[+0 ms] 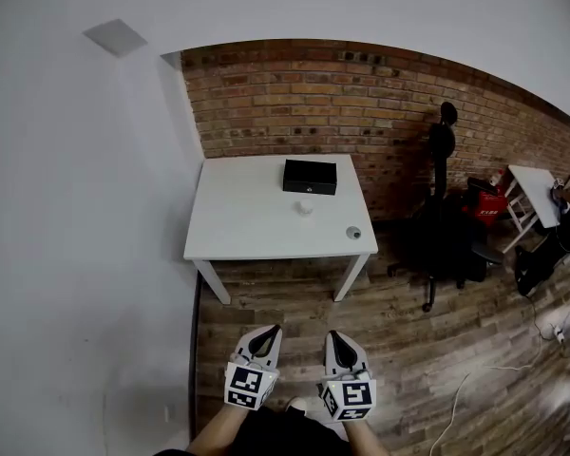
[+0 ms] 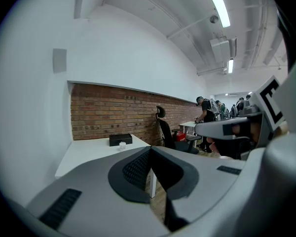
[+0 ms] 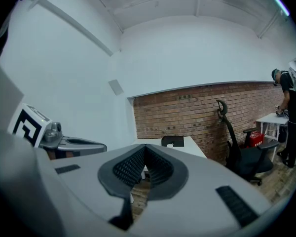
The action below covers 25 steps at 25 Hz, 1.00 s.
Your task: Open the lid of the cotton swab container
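White table [image 1: 237, 231] against brick wall [image 1: 294, 93] — cotton swab container [image 1: 305, 208] beside black box [image 1: 310, 176].

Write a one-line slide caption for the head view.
Jaws shut, the left gripper and right gripper face a white table holding a black box, brick wall behind.

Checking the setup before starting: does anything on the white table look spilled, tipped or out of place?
Nothing stands out. The black box, small white container and a small round item sit apart on the white table, no spill showing.

White table [image 1: 247, 226] — black box [image 1: 310, 176], red-brick wall [image 1: 294, 98]
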Motion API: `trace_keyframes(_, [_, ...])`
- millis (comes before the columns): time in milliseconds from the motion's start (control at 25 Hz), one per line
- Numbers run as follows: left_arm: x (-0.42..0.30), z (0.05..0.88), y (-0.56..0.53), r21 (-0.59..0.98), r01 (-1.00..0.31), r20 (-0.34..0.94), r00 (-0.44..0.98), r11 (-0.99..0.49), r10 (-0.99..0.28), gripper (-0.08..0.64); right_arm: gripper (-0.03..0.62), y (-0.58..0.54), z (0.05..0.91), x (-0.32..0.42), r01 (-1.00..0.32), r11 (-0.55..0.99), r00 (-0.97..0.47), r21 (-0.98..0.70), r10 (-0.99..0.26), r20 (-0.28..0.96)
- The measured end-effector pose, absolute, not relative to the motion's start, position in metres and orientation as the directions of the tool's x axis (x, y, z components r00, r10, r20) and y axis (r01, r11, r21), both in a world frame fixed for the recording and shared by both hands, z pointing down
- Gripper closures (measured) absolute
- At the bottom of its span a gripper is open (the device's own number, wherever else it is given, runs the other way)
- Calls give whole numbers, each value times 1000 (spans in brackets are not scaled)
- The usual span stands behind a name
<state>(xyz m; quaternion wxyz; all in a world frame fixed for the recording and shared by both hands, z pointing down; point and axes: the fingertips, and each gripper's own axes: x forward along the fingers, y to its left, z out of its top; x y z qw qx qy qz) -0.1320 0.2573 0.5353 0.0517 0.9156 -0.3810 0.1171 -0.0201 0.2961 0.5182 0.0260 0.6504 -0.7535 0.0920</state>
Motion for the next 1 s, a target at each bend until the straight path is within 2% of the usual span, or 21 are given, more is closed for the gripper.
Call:
trace_keyframes(480, [-137,552,236,27,-741,278,651,-671,-707,549,574,259,535,-32,-968,221,-241,-114,-950,198])
trace_keyframes(1000, [-108,557,143,35,-684,278,707,-729,-650,549,574,170,539,-13,-979,181,-197,-91,-955,221])
